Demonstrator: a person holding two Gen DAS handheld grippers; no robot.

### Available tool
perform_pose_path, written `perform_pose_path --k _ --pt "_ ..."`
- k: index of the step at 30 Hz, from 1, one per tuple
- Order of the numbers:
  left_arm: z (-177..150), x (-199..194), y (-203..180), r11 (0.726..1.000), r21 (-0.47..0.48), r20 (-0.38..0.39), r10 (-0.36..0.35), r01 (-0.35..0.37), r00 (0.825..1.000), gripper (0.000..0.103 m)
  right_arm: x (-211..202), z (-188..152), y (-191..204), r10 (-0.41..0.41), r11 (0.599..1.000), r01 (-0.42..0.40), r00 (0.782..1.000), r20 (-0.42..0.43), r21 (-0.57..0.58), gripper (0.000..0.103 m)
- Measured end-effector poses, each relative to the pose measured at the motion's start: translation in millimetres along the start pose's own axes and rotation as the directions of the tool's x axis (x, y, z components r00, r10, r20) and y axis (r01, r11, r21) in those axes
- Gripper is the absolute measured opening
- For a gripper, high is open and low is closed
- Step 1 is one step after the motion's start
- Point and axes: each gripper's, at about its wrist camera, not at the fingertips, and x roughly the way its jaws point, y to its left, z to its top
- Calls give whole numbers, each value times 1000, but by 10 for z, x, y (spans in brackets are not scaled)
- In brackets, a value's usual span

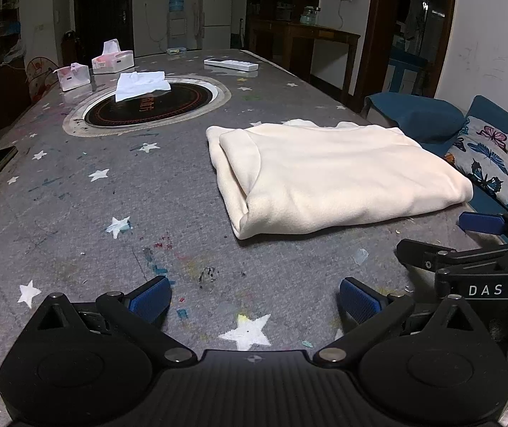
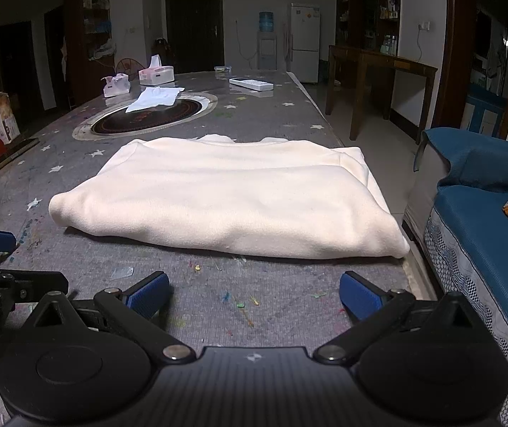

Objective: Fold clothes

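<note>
Garment [image 2: 225, 199] plain cream. Table cover [image 1: 118, 213] grey with white stars, paint flecks. Gripper pads [image 1: 151, 297] blue on black frames. Sofa [image 2: 485, 220] teal; cushion [image 1: 496, 163] white with multicolour butterflies. Hob insert [image 1: 147, 105] black, red rings.

Left tool [image 1: 255, 297] and right tool [image 2: 254, 293]: matte black ribbed housing, round side discs, silver pivot screws, ribbed blue fingertips [image 1: 151, 297]. White "DAS" lettering on one arm.

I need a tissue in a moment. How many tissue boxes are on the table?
2. A larger tissue box stands at the far left of the table; a smaller one sits nearer, to its left. Others may lie out of view.
</note>
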Motion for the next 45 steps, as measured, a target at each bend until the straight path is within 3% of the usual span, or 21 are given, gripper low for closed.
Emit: perform_pose_path --k 45 --pt "74 -11 -129 1000 23 3 0 -1 1000 103 8 -14 -7 2 1000 -2 1000 3 2 103"
